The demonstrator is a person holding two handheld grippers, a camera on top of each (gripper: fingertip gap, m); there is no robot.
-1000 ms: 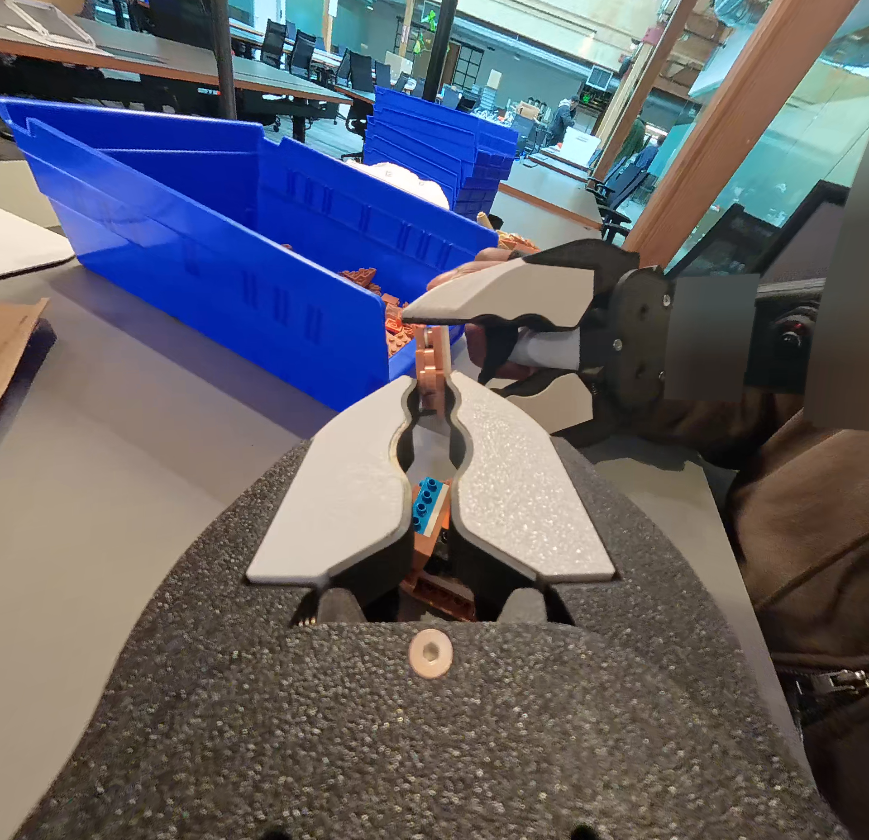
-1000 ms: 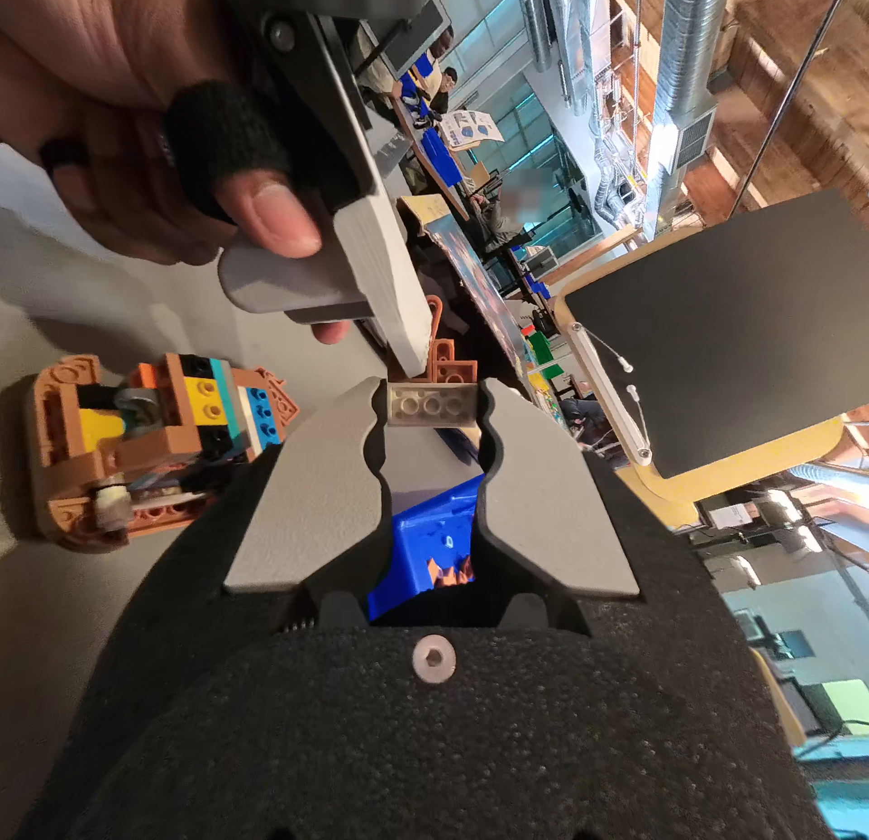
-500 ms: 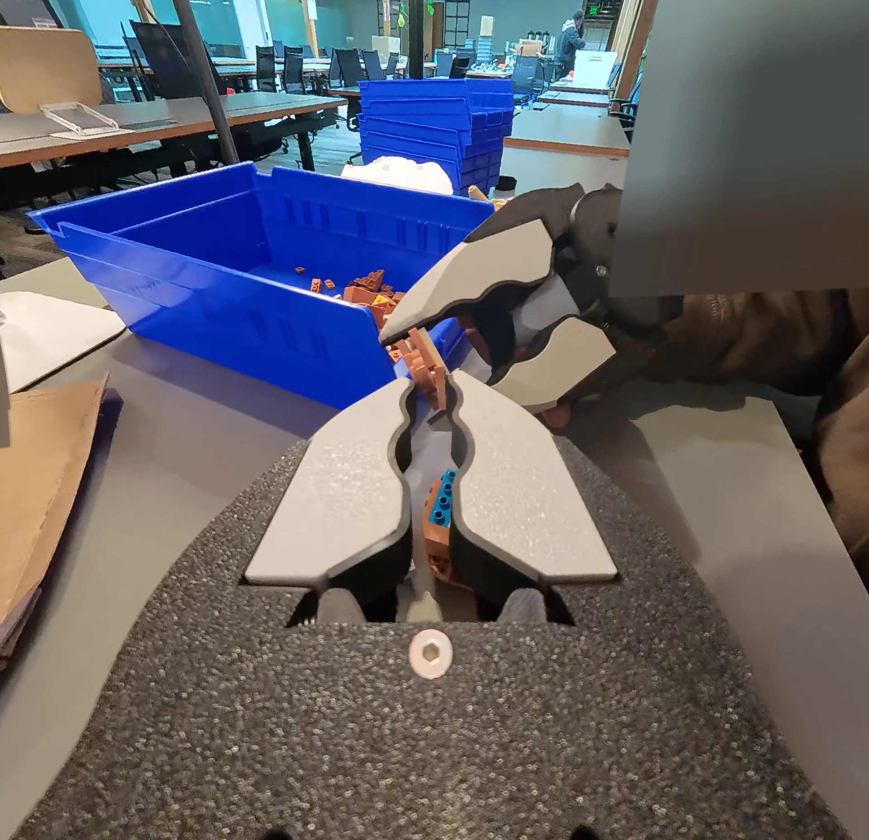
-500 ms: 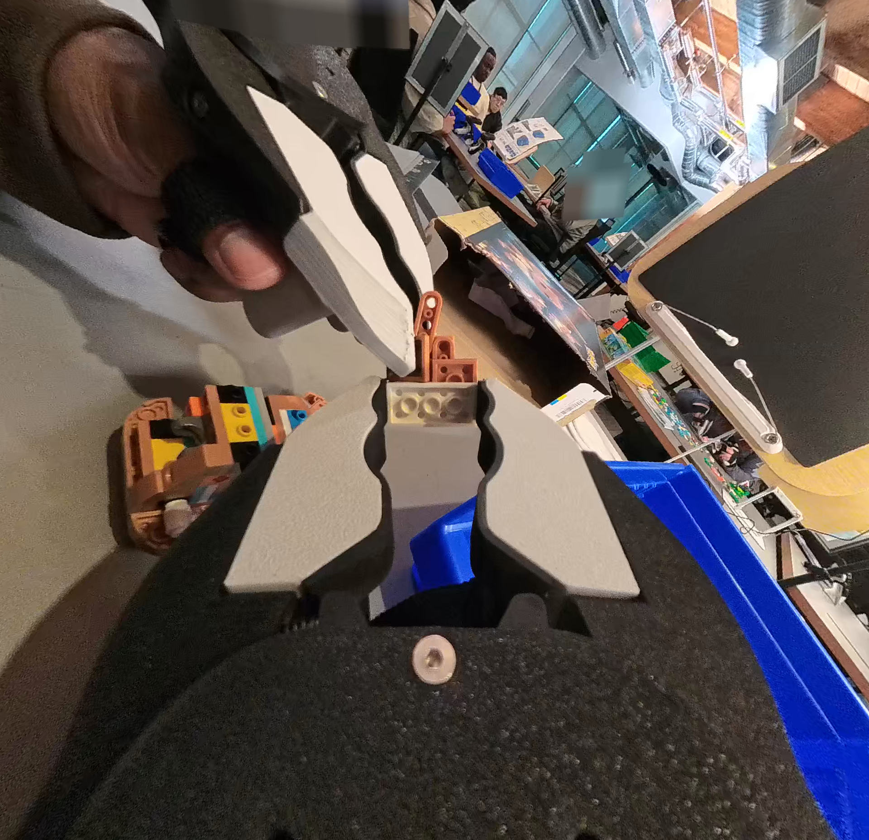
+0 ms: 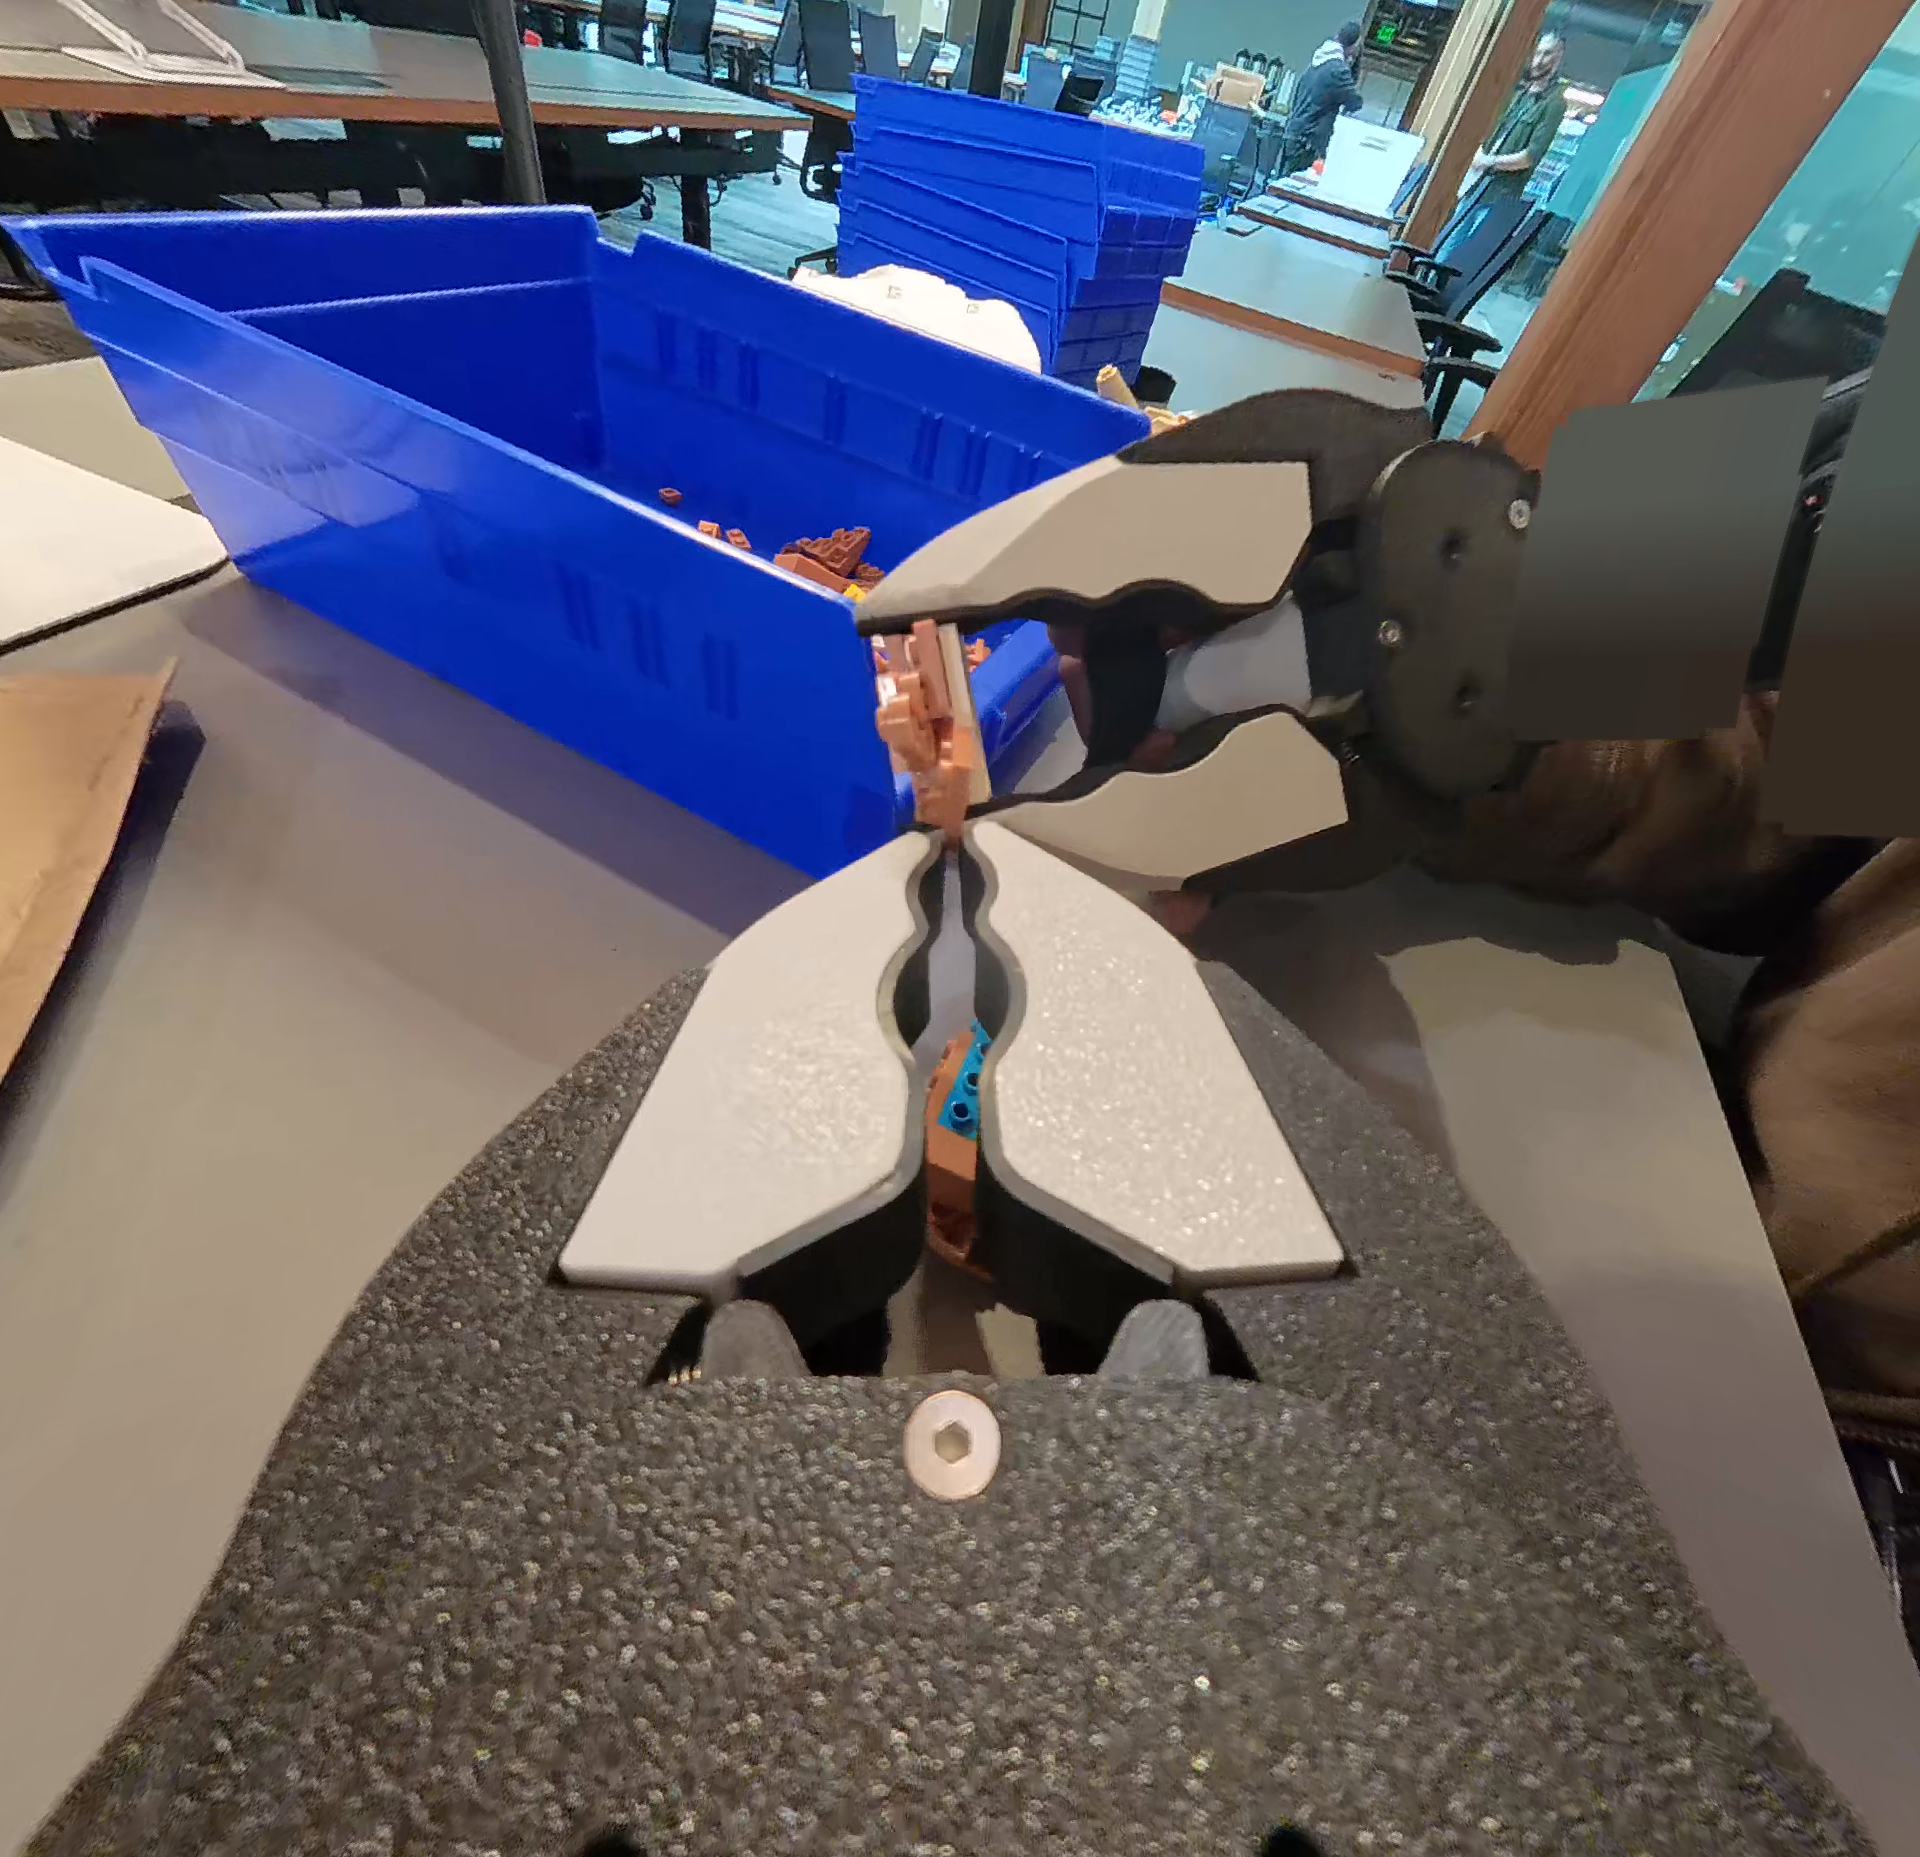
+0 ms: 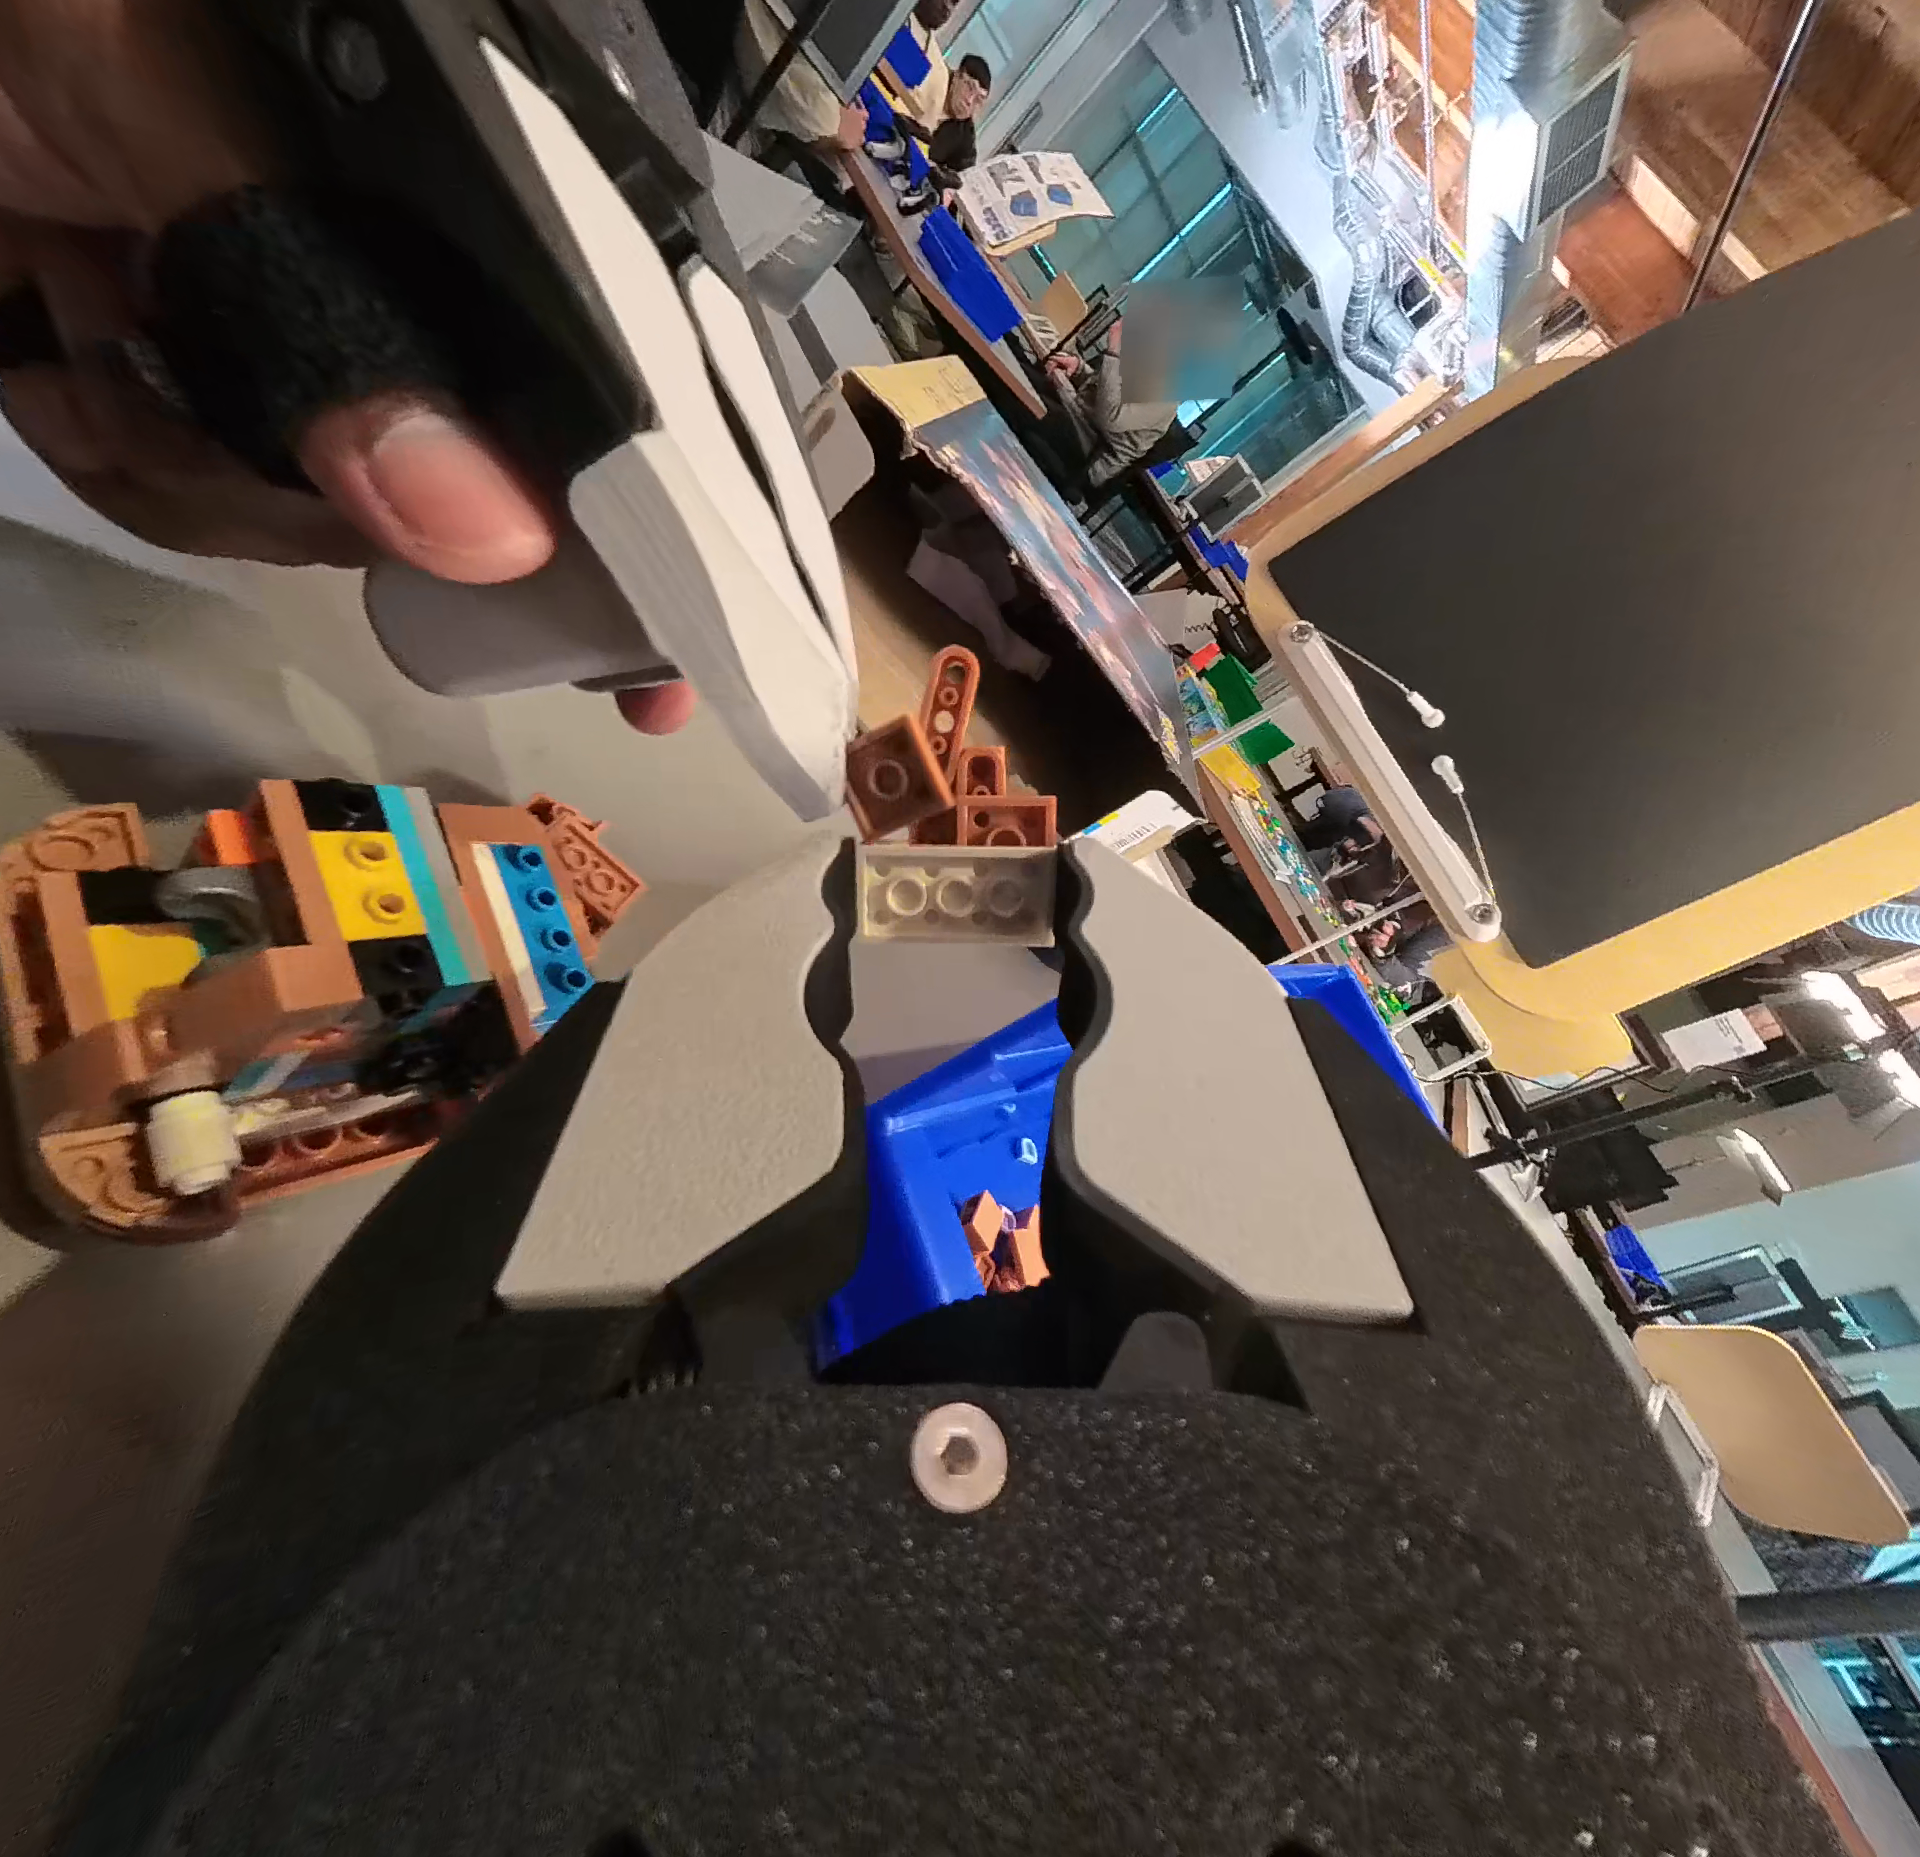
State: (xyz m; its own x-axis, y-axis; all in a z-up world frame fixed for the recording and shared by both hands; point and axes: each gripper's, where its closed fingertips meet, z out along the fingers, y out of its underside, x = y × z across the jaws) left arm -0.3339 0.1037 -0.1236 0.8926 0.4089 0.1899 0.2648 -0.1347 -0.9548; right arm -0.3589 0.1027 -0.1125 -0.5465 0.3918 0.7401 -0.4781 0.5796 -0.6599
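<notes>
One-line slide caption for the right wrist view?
Right gripper clamps a pale plate with brown bricks attached; left gripper pinches them, multicoloured brick model on grey table.

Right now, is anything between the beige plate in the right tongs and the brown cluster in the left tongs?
Nothing visible. The beige plate in the right tongs sits right against the brown cluster pinched by the left tongs.

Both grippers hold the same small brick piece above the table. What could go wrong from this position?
1. The left gripper pinches only the thin lower edge of the brown brick cluster, so it may slip out.
2. The right gripper clamps the grey plate by its ends; pulling could snap pieces apart and scatter them by the blue bin.
</notes>
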